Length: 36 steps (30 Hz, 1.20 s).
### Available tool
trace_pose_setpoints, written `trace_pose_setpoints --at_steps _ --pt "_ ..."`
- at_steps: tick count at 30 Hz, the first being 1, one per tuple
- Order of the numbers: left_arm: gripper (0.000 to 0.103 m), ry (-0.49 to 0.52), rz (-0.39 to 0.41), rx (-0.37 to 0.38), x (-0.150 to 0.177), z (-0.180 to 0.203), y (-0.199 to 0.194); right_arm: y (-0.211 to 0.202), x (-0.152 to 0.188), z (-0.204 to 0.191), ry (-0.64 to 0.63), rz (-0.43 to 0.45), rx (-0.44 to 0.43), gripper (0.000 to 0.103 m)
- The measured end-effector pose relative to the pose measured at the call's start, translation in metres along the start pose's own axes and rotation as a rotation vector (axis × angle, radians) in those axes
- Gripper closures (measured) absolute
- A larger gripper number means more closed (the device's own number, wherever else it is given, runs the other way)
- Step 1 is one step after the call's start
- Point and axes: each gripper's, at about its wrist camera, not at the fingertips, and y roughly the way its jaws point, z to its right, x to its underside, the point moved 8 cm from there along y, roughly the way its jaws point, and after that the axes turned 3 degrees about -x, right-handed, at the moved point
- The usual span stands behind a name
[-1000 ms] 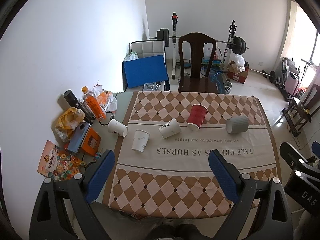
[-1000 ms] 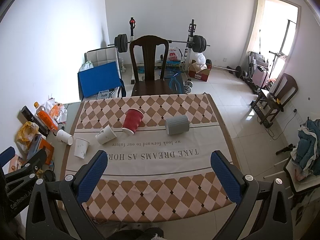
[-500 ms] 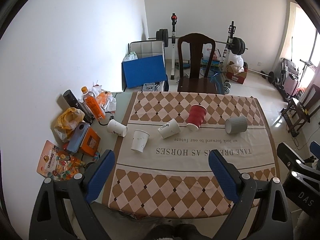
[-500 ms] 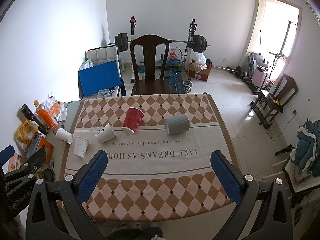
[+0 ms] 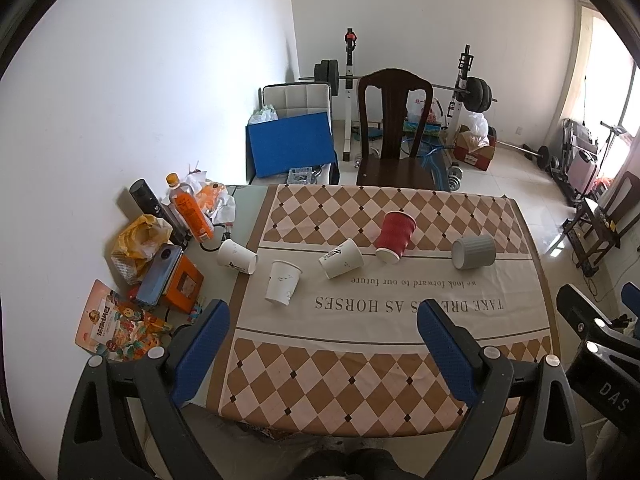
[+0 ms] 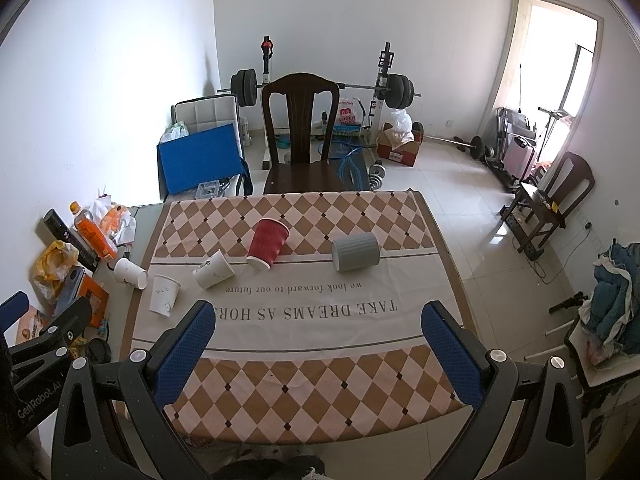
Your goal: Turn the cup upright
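Several cups lie tipped over on the checkered tablecloth (image 5: pixel 360 368): a red ribbed cup (image 5: pixel 395 236) (image 6: pixel 268 243), a grey ribbed cup (image 5: pixel 474 252) (image 6: pixel 355 252), and three white paper cups (image 5: pixel 342 258) (image 5: pixel 283 282) (image 5: pixel 237 256), also in the right wrist view (image 6: pixel 213 269) (image 6: pixel 164 294) (image 6: pixel 130 273). My left gripper (image 5: pixel 323 320) is open and empty, high above the table's near half. My right gripper (image 6: pixel 319 326) is open and empty, also above the near half. Neither touches a cup.
Clutter sits on the table's left end: an orange bottle (image 5: pixel 188 208), a black cylinder (image 5: pixel 150 206), a yellow bag (image 5: pixel 140 240), a phone on an orange box (image 5: pixel 168 276), a snack packet (image 5: pixel 116 328). A dark wooden chair (image 5: pixel 394 136) stands behind the table.
Both views have shifted only slightly; the cups appear marginally farther off. Both grippers stay open and no cup has moved.
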Motion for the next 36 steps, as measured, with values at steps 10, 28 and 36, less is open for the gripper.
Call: trace_pose_setpoints --at_steps 10,28,36 --pt "0.007 -0.001 0.002 0.001 0.000 -0.001 0.000 0.001 0.002 -0.003 -0.003 0.001 0.002 0.000" --pt "0.007 -0.011 -0.006 -0.008 -0.002 -0.001 0.001 0.004 -0.005 0.000 -0.001 -0.017 -0.014 0.000" --pt "0.007 -0.054 -0.081 -0.106 0.002 -0.006 0.062 0.061 -0.015 0.007 -0.005 -0.109 -0.041 0.000"
